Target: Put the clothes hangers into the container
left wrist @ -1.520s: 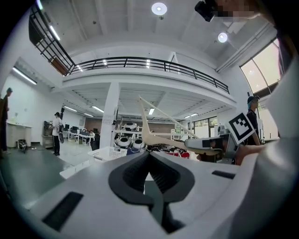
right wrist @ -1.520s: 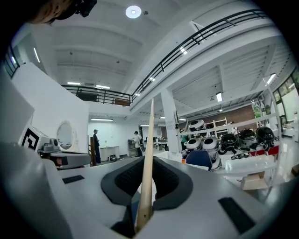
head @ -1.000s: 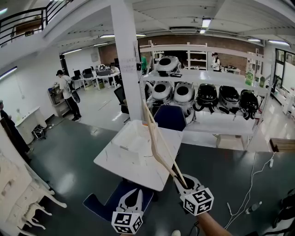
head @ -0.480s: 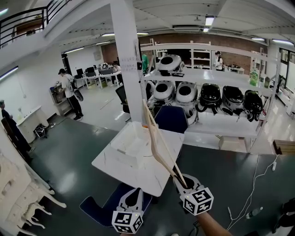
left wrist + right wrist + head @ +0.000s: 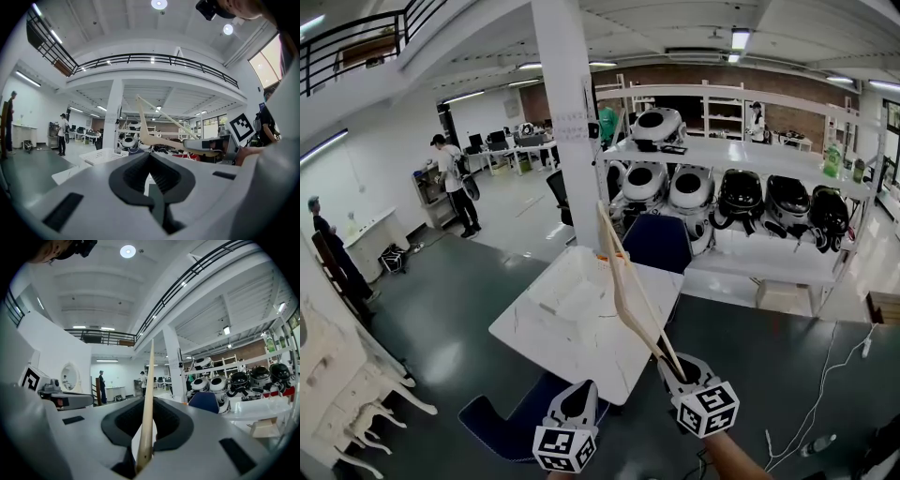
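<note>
The basket [image 5: 567,289] on the table [image 5: 581,352] is open at the top, with free room over it from the near and left sides. The hanger [image 5: 628,291], clamped in the right gripper [image 5: 680,370], slants up across its right edge. A pillar [image 5: 572,122] stands close behind the table, with a blue chair [image 5: 656,246] beside it. A second chair [image 5: 502,427] sits under the near edge, by the left gripper [image 5: 578,412]. On the far right, shelves [image 5: 750,159] block the way.

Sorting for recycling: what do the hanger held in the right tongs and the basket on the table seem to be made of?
Hanger: probably wood; pale tan, matt, bare-looking surface.
Basket: likely white plastic; the walls look perforated, though detail is small.
</note>
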`<state>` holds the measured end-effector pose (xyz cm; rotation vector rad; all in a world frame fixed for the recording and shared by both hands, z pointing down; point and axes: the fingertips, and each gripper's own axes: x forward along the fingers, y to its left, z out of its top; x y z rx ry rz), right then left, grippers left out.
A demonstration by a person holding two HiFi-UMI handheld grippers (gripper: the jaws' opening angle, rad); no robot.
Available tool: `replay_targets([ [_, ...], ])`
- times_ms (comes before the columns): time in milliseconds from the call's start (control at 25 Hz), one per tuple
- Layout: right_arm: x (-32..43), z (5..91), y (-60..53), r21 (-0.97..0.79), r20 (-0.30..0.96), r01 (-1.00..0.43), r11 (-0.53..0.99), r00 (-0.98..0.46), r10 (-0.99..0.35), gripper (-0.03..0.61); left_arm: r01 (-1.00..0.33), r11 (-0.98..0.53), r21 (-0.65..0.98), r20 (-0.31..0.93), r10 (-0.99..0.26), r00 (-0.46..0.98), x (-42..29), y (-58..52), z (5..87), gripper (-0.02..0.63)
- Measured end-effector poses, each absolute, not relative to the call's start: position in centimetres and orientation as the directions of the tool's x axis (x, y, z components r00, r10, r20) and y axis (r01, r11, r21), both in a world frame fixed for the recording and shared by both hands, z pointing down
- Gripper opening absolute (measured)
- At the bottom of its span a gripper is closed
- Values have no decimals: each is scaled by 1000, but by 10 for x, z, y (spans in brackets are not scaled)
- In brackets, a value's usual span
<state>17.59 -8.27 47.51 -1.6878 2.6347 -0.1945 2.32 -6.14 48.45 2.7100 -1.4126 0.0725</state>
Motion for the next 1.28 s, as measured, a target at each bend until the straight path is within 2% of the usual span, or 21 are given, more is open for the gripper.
replay_targets([
  [280,182,478,-87,-117,57,-897,426,-434,-899,60,-834,-552,-8,79,-832,550,31,-63,477,4],
  [1280,143,484,-123,-102,86,-887,450,-459,-884,60,-846,-533,35,79,-842,534,-8,-93,483,4],
])
